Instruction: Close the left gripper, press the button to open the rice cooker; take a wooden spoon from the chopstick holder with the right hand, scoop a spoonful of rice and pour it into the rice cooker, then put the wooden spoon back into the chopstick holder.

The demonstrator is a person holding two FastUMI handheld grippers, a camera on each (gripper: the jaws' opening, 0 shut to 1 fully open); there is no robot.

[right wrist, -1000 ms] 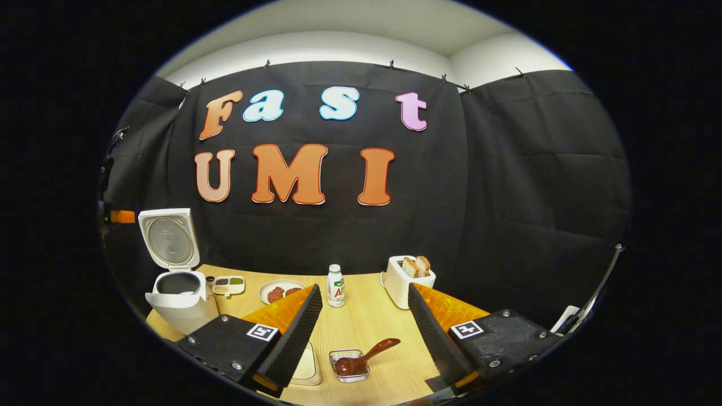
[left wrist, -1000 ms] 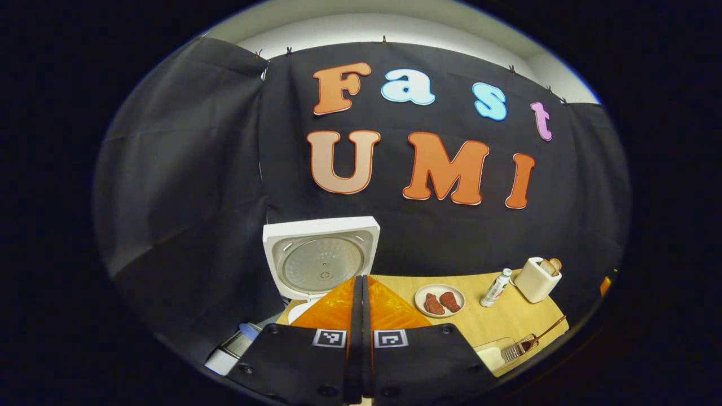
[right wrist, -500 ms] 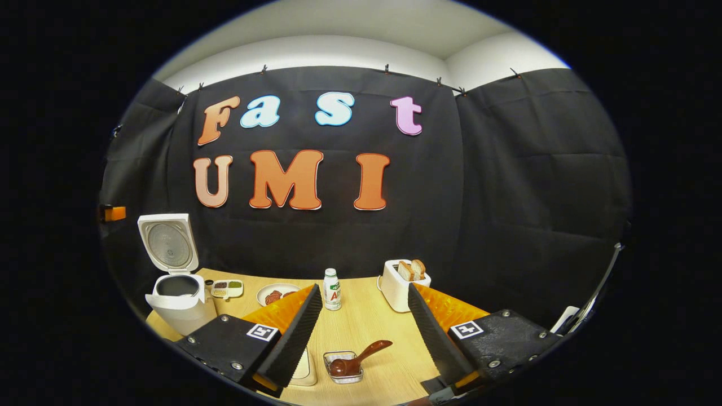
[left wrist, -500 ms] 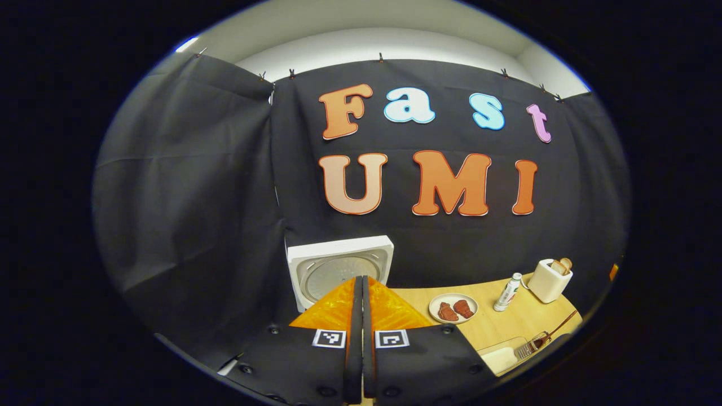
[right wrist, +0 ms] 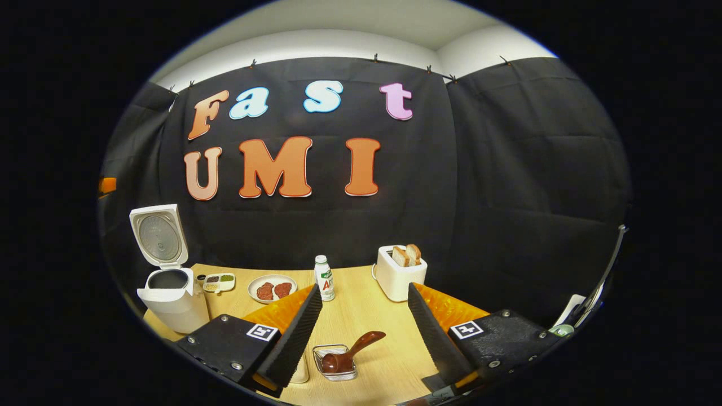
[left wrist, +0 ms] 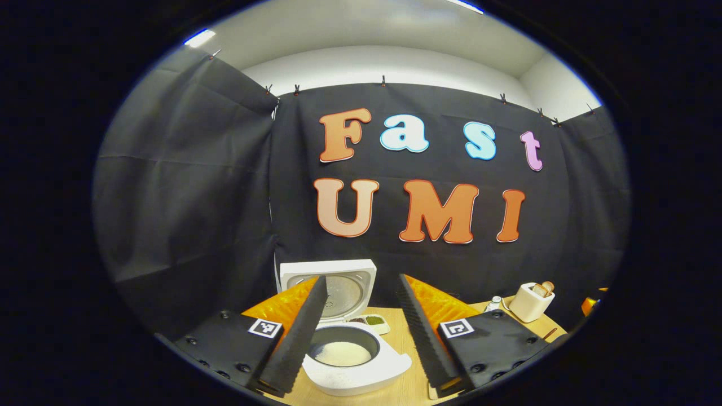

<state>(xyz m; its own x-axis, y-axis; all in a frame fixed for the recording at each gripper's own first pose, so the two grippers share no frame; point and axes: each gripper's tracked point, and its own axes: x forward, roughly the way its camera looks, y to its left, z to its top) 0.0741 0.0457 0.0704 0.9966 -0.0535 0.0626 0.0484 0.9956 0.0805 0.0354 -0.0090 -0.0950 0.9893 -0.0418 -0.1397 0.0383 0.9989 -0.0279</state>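
Observation:
In the left gripper view the white rice cooker (left wrist: 361, 369) stands close ahead with its lid (left wrist: 330, 287) raised. White rice lies in its dark pot (left wrist: 341, 353). My left gripper (left wrist: 361, 279) is open, its fingers on either side of the cooker and apart from it. In the right gripper view the dark wooden spoon (right wrist: 355, 347) rests with its bowl in a small wire holder (right wrist: 334, 365) on the table. My right gripper (right wrist: 364, 287) is open above and behind the spoon, holding nothing. The open rice cooker (right wrist: 168, 293) stands at the far left.
On the wooden table (right wrist: 366, 316) stand a toaster (right wrist: 397, 273) with bread, a small bottle (right wrist: 323, 277), a plate (right wrist: 272, 288) with meat pieces and a small seasoning dish (right wrist: 217, 282). A white container (right wrist: 302, 372) peeks out behind my right gripper's left finger.
My left gripper has gone from shut to open and has drawn back, so the cooker's pot now shows between its fingers. The right gripper has shifted only slightly; the spoon stays in its holder.

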